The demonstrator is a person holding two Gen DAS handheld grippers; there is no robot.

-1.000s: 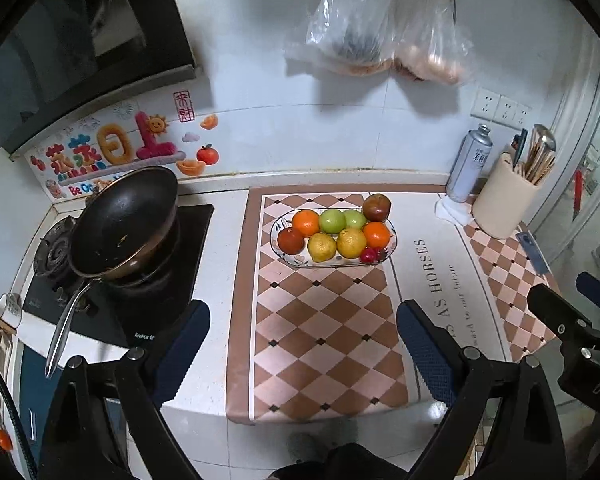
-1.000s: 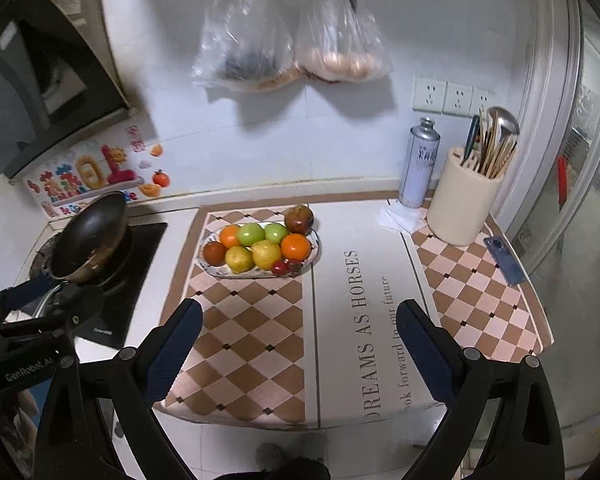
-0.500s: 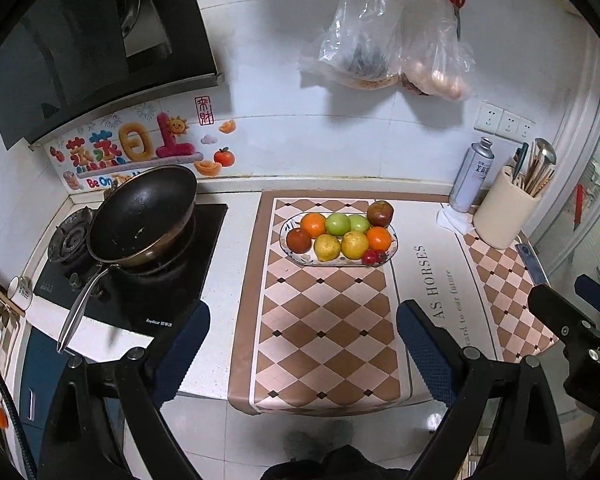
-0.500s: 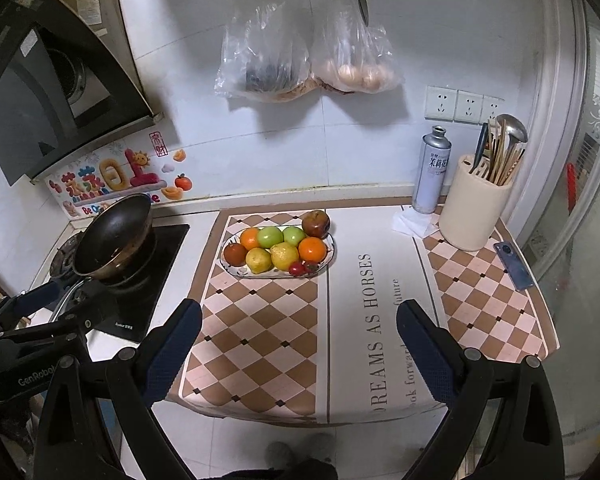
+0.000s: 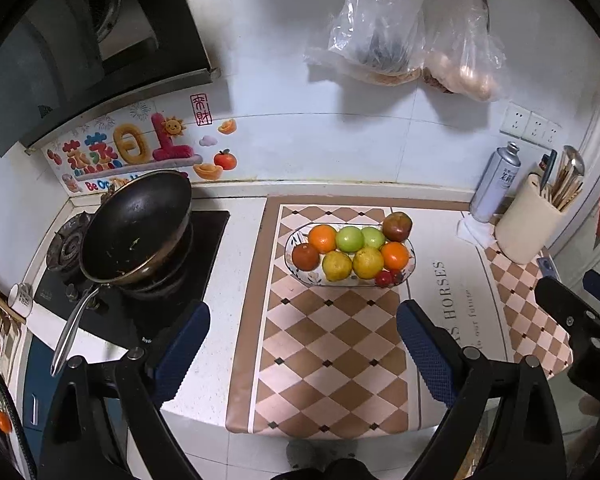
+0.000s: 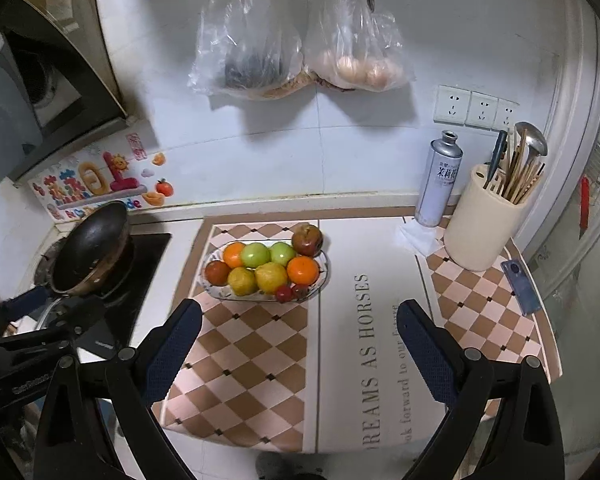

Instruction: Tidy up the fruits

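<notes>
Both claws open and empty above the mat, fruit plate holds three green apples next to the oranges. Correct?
Not quite: the fruit plate holds two green apples, not three, as the right wrist view shows clearly. They sit side by side next to the oranges. The rest stands: the left claw and the right claw are both open and empty above the mat.
</notes>
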